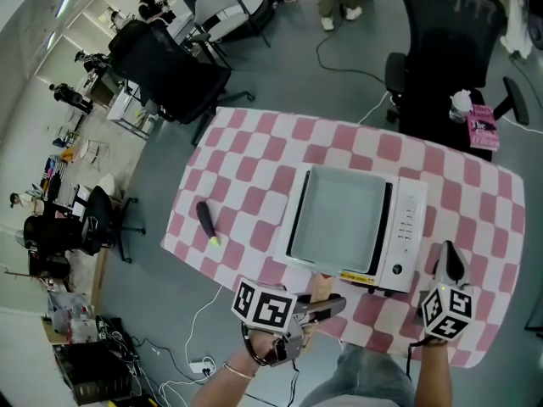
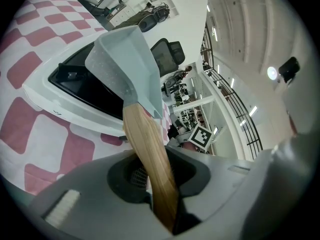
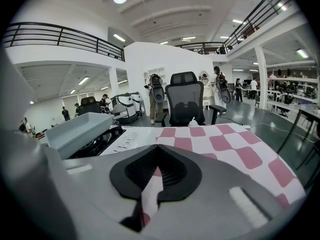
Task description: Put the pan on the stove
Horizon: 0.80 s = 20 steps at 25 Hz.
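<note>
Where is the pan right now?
In the head view's centre, the pan is over the white stove, its wooden handle gripped by the left claw.

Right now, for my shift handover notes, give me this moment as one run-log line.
left claw: shut on pan handle | pan: over stove, contact unclear | right claw: open, empty

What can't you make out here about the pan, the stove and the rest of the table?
- Whether the pan rests on the stove or hovers: the head view looks straight down, and in the left gripper view the pan's body hides its underside.
- The stove's button labels: too small in the head view.
- The dark stick-like thing with a yellow-green tip: too small to identify in the head view.
</note>
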Each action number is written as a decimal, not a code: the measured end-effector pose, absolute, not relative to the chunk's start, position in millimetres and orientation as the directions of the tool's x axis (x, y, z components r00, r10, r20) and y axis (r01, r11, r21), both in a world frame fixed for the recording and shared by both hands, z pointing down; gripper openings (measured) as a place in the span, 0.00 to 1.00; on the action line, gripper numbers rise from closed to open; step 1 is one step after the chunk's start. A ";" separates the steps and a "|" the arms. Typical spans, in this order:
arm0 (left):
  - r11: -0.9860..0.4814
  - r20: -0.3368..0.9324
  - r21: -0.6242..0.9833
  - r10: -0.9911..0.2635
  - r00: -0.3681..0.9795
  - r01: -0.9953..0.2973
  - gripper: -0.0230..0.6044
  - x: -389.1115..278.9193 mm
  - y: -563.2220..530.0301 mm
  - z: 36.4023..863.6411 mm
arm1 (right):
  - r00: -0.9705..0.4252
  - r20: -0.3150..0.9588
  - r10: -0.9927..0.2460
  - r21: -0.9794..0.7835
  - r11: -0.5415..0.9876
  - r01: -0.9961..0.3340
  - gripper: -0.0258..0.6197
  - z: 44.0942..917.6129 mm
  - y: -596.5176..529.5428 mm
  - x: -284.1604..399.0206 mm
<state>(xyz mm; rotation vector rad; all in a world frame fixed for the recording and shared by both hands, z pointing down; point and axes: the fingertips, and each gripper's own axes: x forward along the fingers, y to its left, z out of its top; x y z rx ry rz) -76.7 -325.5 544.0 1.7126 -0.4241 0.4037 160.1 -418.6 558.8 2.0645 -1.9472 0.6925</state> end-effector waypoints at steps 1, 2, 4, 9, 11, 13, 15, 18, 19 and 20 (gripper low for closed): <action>-0.167 0.486 0.857 -0.055 0.872 -0.488 0.16 -76.8 -325.7 544.0 | 0.010 0.478 -0.878 -0.158 -0.097 -0.983 0.05 559.3 -418.5 159.2; -0.163 0.481 0.860 -0.053 0.875 -0.483 0.16 -76.9 -325.8 544.0 | 0.009 0.479 -0.878 -0.159 -0.097 -0.983 0.05 560.1 -418.3 158.2; -0.154 0.470 0.868 -0.049 0.882 -0.471 0.16 -77.2 -325.7 543.9 | 0.007 0.483 -0.875 -0.161 -0.096 -0.982 0.05 561.7 -417.5 156.0; -0.152 0.452 0.878 -0.041 0.891 -0.453 0.17 -78.5 -326.1 545.2 | 0.006 0.486 -0.874 -0.159 -0.095 -0.983 0.05 563.8 -417.0 152.4; -0.151 0.448 0.881 -0.038 0.893 -0.448 0.17 -79.2 -326.5 545.7 | 0.008 0.488 -0.873 -0.157 -0.096 -0.983 0.05 564.3 -417.1 151.6; -0.149 0.442 0.884 -0.037 0.896 -0.442 0.17 -79.5 -326.6 545.7 | 0.009 0.490 -0.872 -0.155 -0.097 -0.983 0.05 564.2 -417.1 151.1; -0.146 0.435 0.888 -0.038 0.899 -0.436 0.17 -79.6 -326.3 546.3 | 0.011 0.491 -0.871 -0.153 -0.098 -0.983 0.05 564.1 -417.1 150.5; -0.142 0.428 0.892 -0.038 0.903 -0.429 0.16 -80.2 -325.9 547.6 | 0.010 0.492 -0.871 -0.152 -0.097 -0.984 0.05 564.2 -417.5 148.4; -0.141 0.426 0.893 -0.037 0.904 -0.427 0.16 -80.2 -325.8 547.8 | 0.009 0.493 -0.870 -0.151 -0.096 -0.984 0.05 564.3 -417.6 147.7; -0.140 0.425 0.894 -0.036 0.905 -0.425 0.16 -80.2 -325.8 547.8 | 0.008 0.494 -0.870 -0.149 -0.094 -0.984 0.05 564.3 -417.8 147.0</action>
